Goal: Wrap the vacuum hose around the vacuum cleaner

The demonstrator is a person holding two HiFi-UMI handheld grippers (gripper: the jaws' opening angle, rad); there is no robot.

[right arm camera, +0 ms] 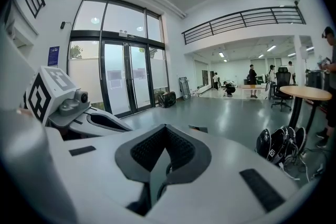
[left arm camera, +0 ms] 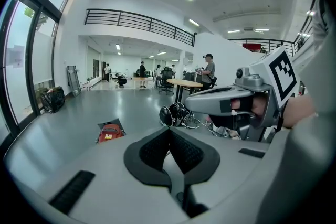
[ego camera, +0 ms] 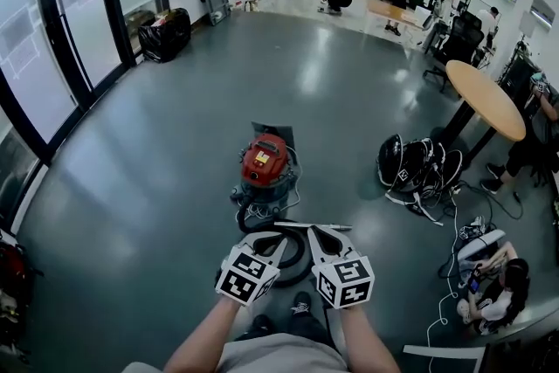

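In the lower centre of the head view, the left gripper (ego camera: 276,242) is closed and empty. Above it, mid-frame, stands the vacuum (ego camera: 265,167). Its hose (ego camera: 295,261) loops down over the floor, beneath both grippers. The right gripper (ego camera: 318,237), alongside, is likewise closed on nothing. The left looks slightly nearer the vacuum.

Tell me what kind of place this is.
Probably an open-plan office or lab hall: tall glass doors, a railed mezzanine, and a round table with office chairs beyond.
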